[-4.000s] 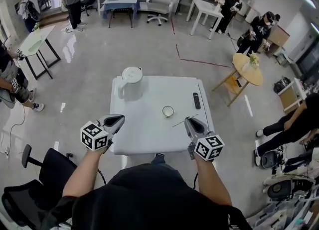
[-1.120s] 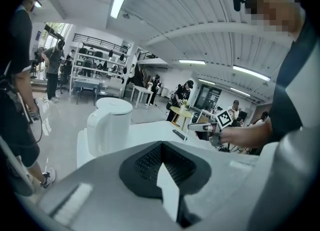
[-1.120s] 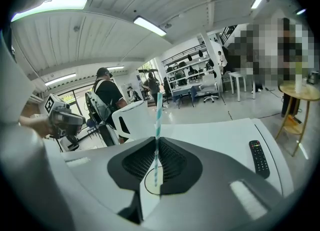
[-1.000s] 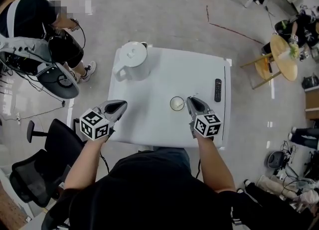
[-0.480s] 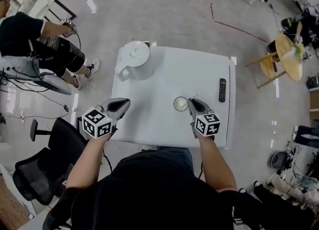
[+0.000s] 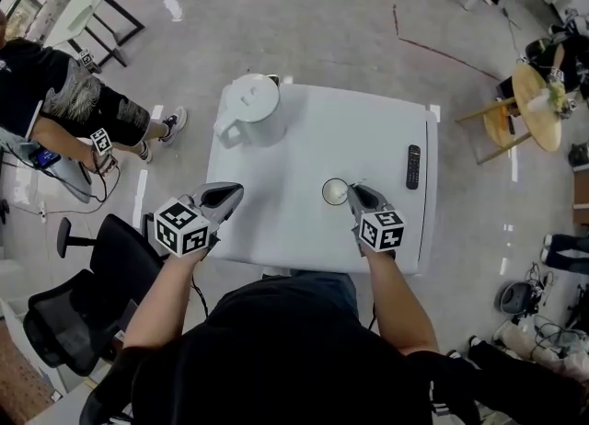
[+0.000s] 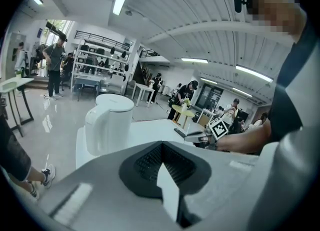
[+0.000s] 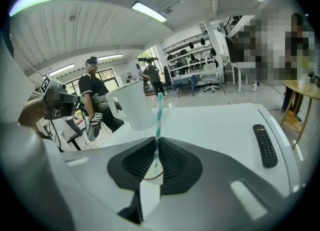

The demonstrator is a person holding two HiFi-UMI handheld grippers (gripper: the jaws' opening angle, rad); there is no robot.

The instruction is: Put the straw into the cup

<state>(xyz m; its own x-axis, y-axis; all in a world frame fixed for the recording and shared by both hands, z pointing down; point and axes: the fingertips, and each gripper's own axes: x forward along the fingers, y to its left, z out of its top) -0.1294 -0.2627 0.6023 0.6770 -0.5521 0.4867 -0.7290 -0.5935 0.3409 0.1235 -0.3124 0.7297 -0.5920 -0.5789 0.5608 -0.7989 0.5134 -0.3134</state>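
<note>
A teal-and-white striped straw stands upright, pinched between the jaws of my right gripper. Its lower end points down at the rim of the small white cup, which shows just under the jaws. In the head view the cup sits on the white table, and the right gripper is right beside it on its right side. My left gripper hovers over the table's front left part, jaws together and holding nothing.
A white kettle stands at the table's far left corner. A black remote lies near the right edge. A black office chair stands left of me. A person is beyond it.
Four seconds ago the straw lay on the table ahead of the right gripper. Now that gripper holds it upright beside the cup. Over the last second it barely moved.
</note>
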